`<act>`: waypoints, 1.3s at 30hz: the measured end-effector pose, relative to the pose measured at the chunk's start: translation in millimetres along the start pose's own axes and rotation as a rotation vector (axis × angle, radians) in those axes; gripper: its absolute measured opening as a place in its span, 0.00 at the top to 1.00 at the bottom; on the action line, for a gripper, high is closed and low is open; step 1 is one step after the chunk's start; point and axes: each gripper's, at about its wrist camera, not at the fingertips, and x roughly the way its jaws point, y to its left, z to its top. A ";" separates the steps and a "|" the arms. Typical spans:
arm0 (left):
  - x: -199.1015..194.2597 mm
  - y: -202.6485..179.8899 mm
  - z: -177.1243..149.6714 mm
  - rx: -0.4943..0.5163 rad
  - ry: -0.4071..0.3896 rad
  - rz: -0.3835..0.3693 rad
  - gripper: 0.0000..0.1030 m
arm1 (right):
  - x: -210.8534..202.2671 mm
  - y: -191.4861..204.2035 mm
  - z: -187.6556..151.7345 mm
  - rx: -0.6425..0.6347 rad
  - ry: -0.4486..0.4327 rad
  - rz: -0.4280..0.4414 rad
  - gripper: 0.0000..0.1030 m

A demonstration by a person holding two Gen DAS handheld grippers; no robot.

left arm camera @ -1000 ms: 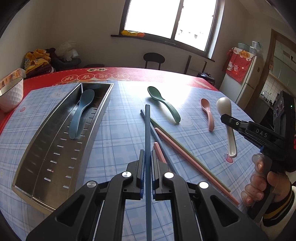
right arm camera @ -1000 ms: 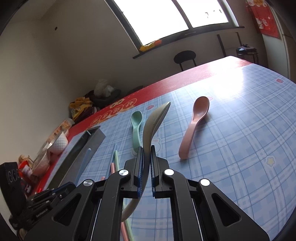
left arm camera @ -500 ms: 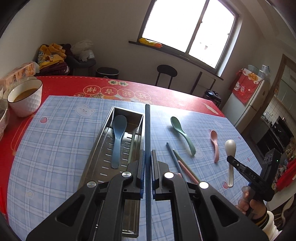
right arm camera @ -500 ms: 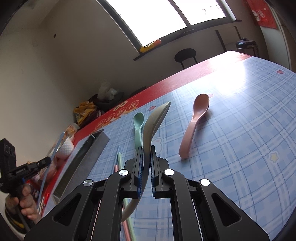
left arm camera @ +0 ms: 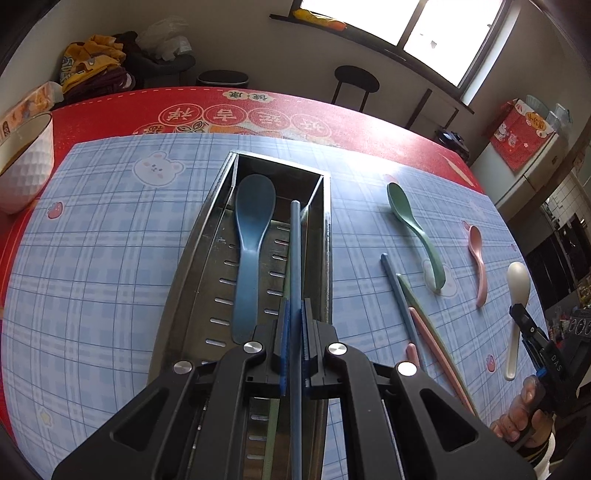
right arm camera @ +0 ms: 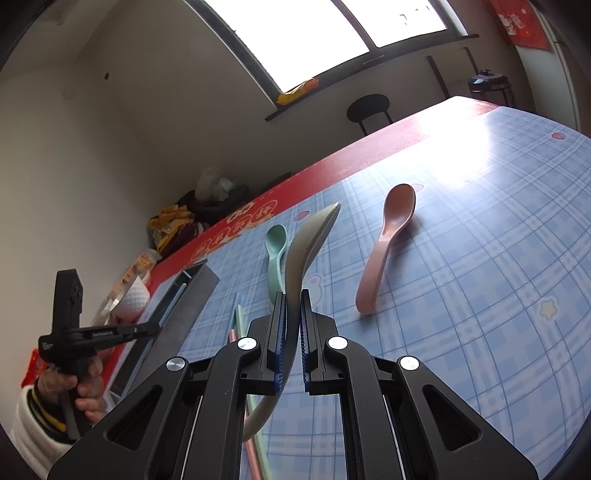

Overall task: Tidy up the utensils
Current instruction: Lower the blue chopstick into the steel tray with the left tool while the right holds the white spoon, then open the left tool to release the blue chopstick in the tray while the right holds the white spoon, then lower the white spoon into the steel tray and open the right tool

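Pinching: left fingers [left arm camera: 294, 310] blue chopstick [left arm camera: 295, 254], right fingers [right arm camera: 291, 306] cream spoon [right arm camera: 310, 243] | blue plaid mat [left arm camera: 110, 258], red tablecloth [left arm camera: 147, 107], window [right arm camera: 321, 33]

Light: bright window [left arm camera: 436, 40] daylight – glare on tablecloth [right arm camera: 480, 155] | edges: fisheye-bent, dark

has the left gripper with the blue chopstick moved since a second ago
Yes. The left gripper carried the blue chopstick sideways from above the loose chopsticks to over the metal tray.

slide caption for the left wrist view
Left hand-held gripper holds a blue chopstick over the metal tray beside a blue spoon.
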 end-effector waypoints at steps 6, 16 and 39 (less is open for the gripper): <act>7.6 2.3 4.2 0.012 0.015 0.021 0.94 | 0.2 -1.6 0.4 0.008 -0.001 -0.005 0.93; 12.1 -4.6 2.6 0.057 0.064 0.036 0.85 | 0.5 -2.5 0.2 0.012 0.000 -0.007 0.93; -72.8 16.9 -59.8 0.241 -0.410 0.225 0.06 | 9.8 8.4 -1.6 -0.032 0.038 -0.098 0.93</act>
